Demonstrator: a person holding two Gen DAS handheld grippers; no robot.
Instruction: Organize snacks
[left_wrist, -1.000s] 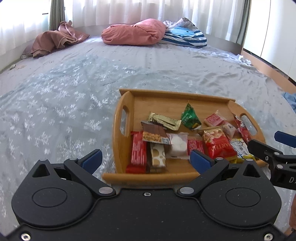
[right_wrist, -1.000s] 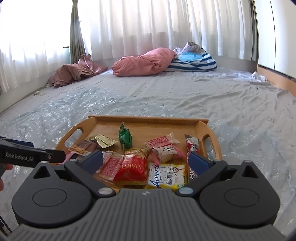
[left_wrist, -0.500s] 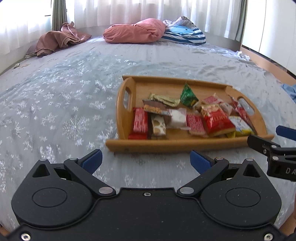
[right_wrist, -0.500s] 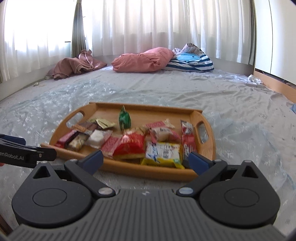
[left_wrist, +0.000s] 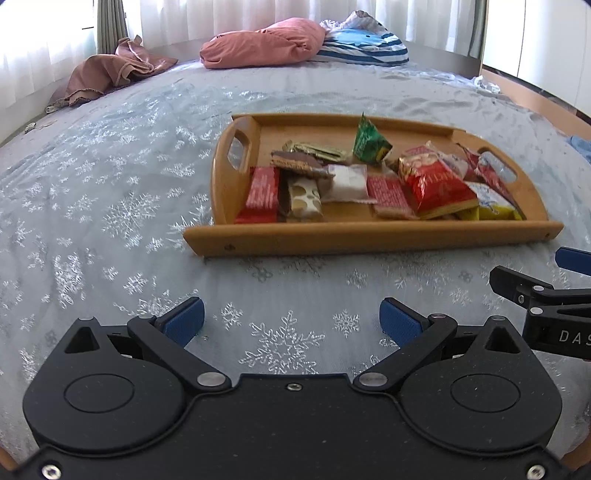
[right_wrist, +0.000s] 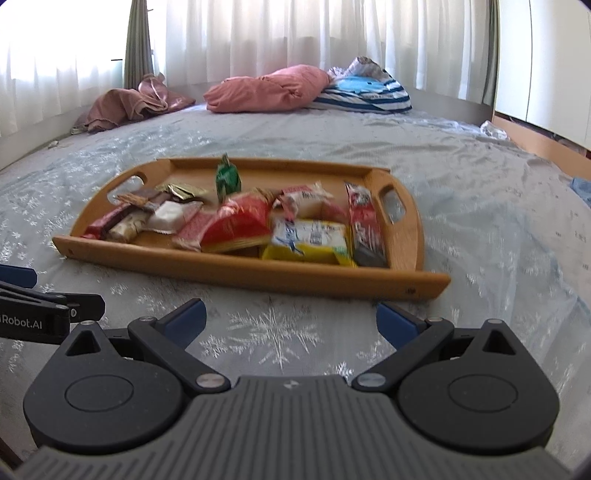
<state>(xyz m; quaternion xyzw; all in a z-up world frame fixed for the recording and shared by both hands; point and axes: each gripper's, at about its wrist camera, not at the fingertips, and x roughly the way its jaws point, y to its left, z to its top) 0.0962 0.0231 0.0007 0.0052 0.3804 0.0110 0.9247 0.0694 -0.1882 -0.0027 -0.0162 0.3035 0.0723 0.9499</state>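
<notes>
A wooden tray (left_wrist: 369, 238) with two handle cut-outs lies on the bed and holds several wrapped snacks: a red bag (left_wrist: 434, 184), a green packet (left_wrist: 369, 142), a white packet (left_wrist: 347, 182), a red bar (left_wrist: 262, 192) and a yellow pack (left_wrist: 491, 205). The tray shows in the right wrist view (right_wrist: 295, 275) too. My left gripper (left_wrist: 291, 319) is open and empty, over the bedsheet short of the tray's near rim. My right gripper (right_wrist: 290, 319) is open and empty, also short of the tray.
The bed has a grey sheet (left_wrist: 110, 221) with a snowflake print. A pink pillow (left_wrist: 262, 42), a striped blue cushion (left_wrist: 365, 48) and a brown cloth (left_wrist: 110, 74) lie at the far end. White curtains (right_wrist: 295, 37) hang behind. A wooden edge (right_wrist: 535, 136) runs on the right.
Both grippers have drawn back from the tray towards the near side of the bed. The tray now lies farther ahead. Both stay open and empty.
</notes>
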